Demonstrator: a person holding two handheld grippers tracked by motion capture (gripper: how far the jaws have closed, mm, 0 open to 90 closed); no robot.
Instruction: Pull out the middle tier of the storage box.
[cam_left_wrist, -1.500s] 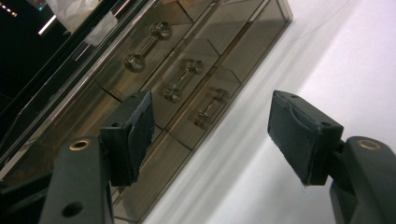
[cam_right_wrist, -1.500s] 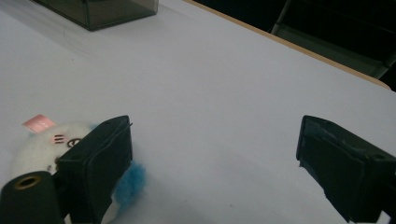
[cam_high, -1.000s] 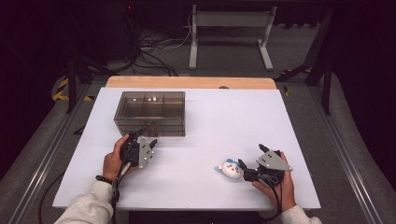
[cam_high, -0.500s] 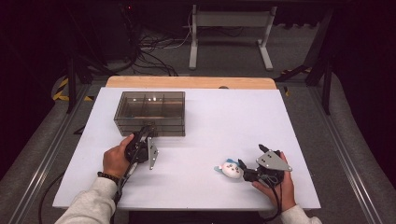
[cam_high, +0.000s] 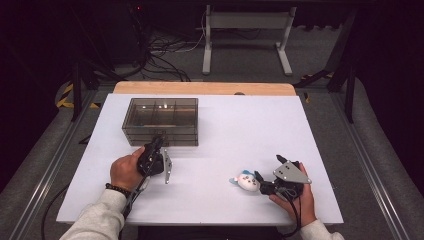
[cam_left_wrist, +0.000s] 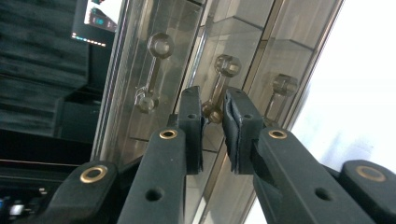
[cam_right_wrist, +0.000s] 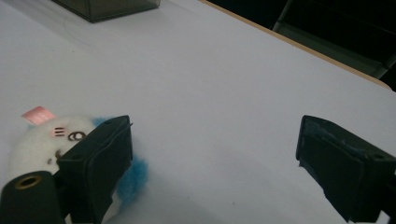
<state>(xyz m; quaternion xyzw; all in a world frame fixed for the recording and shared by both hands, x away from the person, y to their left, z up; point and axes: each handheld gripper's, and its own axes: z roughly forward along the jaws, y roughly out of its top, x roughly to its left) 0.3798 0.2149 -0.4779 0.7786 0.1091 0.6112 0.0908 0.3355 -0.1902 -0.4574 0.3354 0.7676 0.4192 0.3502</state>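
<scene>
A smoky transparent drawer box (cam_high: 160, 120) stands at the table's back left. My left gripper (cam_high: 159, 138), rolled onto its side, points at the box front. In the left gripper view its jaws have just been closing, and the left gripper (cam_left_wrist: 214, 100) now pinches the lower end of the middle drawer handle (cam_left_wrist: 220, 84) between its pads. A white and blue plush toy (cam_high: 245, 181) lies at the front right. My right gripper (cam_high: 260, 184) rests beside it, open. In the right gripper view the plush toy (cam_right_wrist: 44, 140) sits outside the left jaw, and bare table lies across the right gripper (cam_right_wrist: 215, 135).
Two more handles (cam_left_wrist: 154, 70) (cam_left_wrist: 280, 93) flank the gripped one on the box front. The white table (cam_high: 240, 130) stretches wide between the box and the toy. A wooden strip (cam_high: 205, 88) borders the far edge, with cables and a stand on the floor beyond.
The left hand has rolled its gripper sideways and edged it up to the box front, and the jaws have narrowed onto the handle. The right hand and the toy have kept still.
</scene>
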